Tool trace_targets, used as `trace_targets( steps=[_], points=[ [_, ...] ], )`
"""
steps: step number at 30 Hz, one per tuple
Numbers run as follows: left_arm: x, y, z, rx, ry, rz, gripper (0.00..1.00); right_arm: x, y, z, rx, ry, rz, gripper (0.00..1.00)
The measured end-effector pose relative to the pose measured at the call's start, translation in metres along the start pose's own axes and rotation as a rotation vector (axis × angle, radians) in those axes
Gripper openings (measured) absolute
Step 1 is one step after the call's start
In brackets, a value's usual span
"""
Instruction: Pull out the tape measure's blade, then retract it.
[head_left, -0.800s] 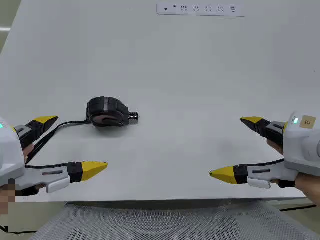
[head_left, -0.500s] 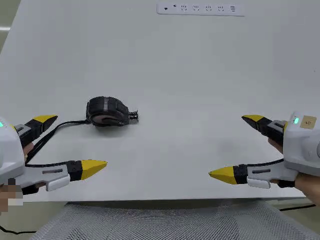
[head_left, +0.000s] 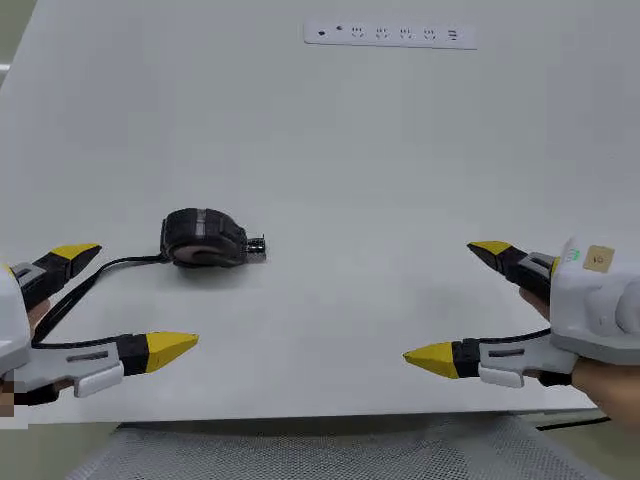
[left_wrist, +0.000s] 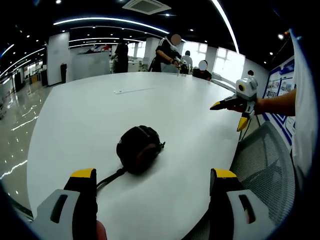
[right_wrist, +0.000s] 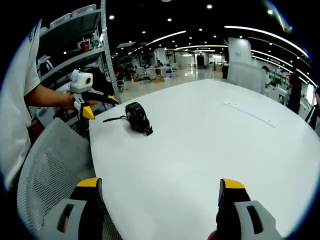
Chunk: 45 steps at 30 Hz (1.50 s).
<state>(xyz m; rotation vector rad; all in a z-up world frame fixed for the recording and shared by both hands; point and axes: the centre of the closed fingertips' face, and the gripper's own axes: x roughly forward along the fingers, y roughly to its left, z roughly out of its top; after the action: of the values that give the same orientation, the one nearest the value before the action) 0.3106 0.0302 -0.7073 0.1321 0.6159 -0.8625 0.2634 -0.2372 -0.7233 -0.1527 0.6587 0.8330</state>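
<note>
A black tape measure (head_left: 204, 238) lies on the white table (head_left: 340, 150), its blade tip (head_left: 257, 244) pointing right and a black strap (head_left: 120, 264) trailing left. In the left gripper view the tape measure (left_wrist: 139, 148) sits just ahead of the jaws. My left gripper (head_left: 118, 300) hovers open at the table's front left, a little short of the case. My right gripper (head_left: 462, 305) hovers open at the front right, far from the tape measure (right_wrist: 137, 115). Both hold nothing.
A white power strip (head_left: 389, 34) lies flat at the table's far edge. A grey mesh chair seat (head_left: 320, 450) sits below the near table edge. Other people stand at the back of the room in the left gripper view.
Only the camera has shifted, tilting the scene a little down and left. Both grippers stay open in about the same places, and the tape measure has not moved.
</note>
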Motion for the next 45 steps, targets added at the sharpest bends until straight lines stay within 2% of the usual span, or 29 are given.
trace_targets(
  steps=[21,31,36,45],
  points=[
    [0.001,0.006,-0.001,-0.013,0.004,0.004,0.91,0.009,-0.004,0.003,-0.015,0.009,0.016,0.96],
    [0.005,0.015,-0.005,-0.008,0.017,0.005,0.91,0.016,-0.007,-0.002,-0.014,0.019,0.027,0.95],
    [0.01,0.016,-0.002,0.009,0.021,-0.017,0.91,0.02,-0.011,0.0,-0.028,0.027,0.037,0.95],
    [0.024,0.02,0.007,0.068,0.035,-0.065,0.9,0.039,-0.012,0.006,-0.077,0.052,0.085,0.94]
  ],
)
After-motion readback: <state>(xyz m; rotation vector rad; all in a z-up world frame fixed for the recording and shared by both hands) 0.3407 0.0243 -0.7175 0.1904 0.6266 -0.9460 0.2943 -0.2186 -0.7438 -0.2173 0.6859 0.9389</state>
